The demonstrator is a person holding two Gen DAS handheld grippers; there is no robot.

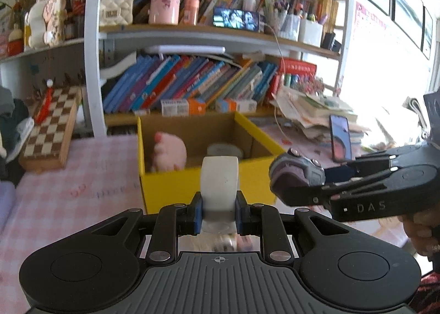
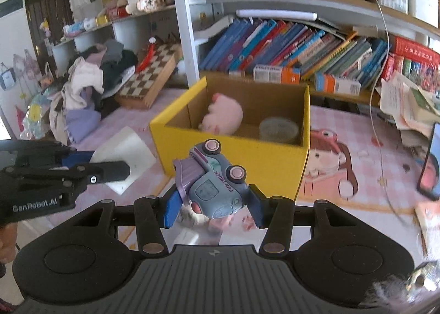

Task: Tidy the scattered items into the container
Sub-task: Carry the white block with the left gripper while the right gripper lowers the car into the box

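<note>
Currently, held items: two, one in each claw, both short of the box
Left claw [image 1: 219,213]: closed on a white tape roll [image 1: 219,185], which stands upright on edge between the blue pads
Right claw [image 2: 214,205]: clamped on a blue-purple toy truck [image 2: 213,179], which is gripped tilted, wheels turned up and to the side
Yellow box [image 2: 233,160]: just ahead of both claws, open at the top; a pink plush [image 2: 222,116] and a round lidded tin [image 2: 279,128] are already seen inside
Risk, truck: a slip is judged possible, since the rounded body is pinched at an angle and little pad contact is seen
Risk, tape roll: if released before the near wall is cleared, it could strike the rim and roll off across the surface [image 1: 68,182]
Risk, claws: both sit close together ahead of the same opening, so a knock between them is conceivable
Risk, box: light cardboard, likely shoved if a claw catches the near wall
</note>
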